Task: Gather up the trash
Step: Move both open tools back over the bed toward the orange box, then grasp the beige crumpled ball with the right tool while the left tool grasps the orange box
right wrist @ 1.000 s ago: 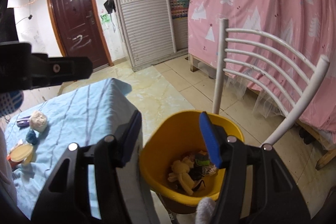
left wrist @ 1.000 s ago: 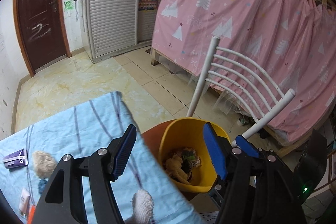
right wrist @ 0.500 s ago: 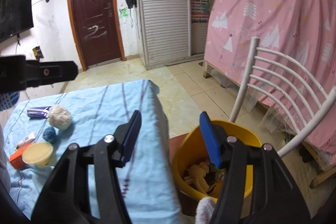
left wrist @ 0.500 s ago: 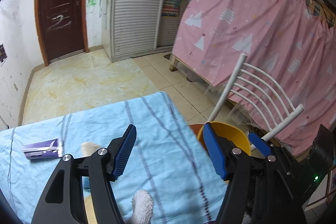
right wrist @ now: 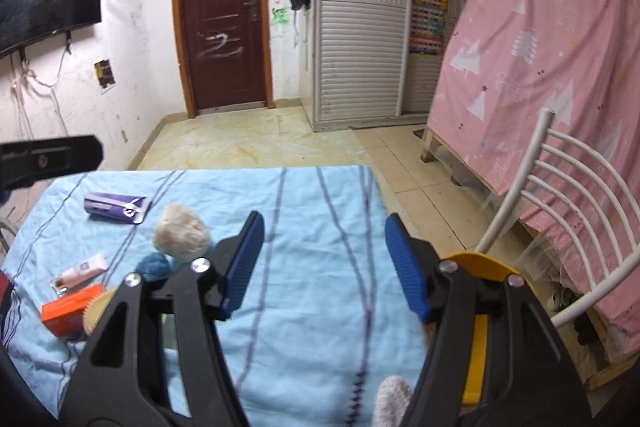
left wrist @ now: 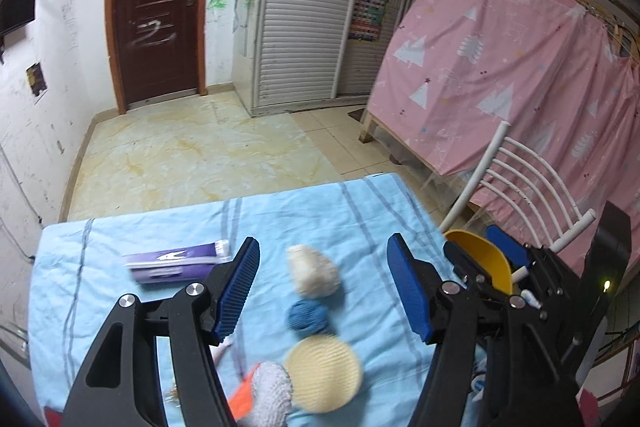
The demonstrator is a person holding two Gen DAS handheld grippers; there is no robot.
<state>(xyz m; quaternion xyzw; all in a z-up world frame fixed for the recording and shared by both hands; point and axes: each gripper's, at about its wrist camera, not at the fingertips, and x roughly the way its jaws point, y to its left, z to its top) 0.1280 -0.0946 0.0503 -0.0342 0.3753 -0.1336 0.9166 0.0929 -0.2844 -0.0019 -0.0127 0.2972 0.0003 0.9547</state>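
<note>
On the table's light blue cloth [left wrist: 168, 227] lie a purple tube box [left wrist: 176, 263], a cream ball of wool [left wrist: 314, 269], a blue yarn ball [left wrist: 306, 315], a round tan pad [left wrist: 322, 375] and an orange box [right wrist: 70, 309]. My left gripper [left wrist: 322, 291] hangs open above the cream and blue balls, nothing between its fingers. My right gripper [right wrist: 324, 263] is over bare cloth to the right of the cream ball [right wrist: 182, 233]; its jaws are opening and hold nothing. The yellow bin [left wrist: 480, 259] stands off the table's right edge, its rim [right wrist: 480, 261] half hidden by the right finger.
A small pink tube [right wrist: 82, 273] lies left of the blue yarn ball [right wrist: 154, 265]. A white metal chair [right wrist: 576, 195] stands behind the bin, a pink curtain [left wrist: 520, 87] beyond it. Tiled floor [left wrist: 192, 155] runs to a brown door [right wrist: 224, 31].
Both grippers swung left, away from over the yellow bin and back over the table. The bin slid to the right edge of both views, and the items on the cloth came under the left gripper.
</note>
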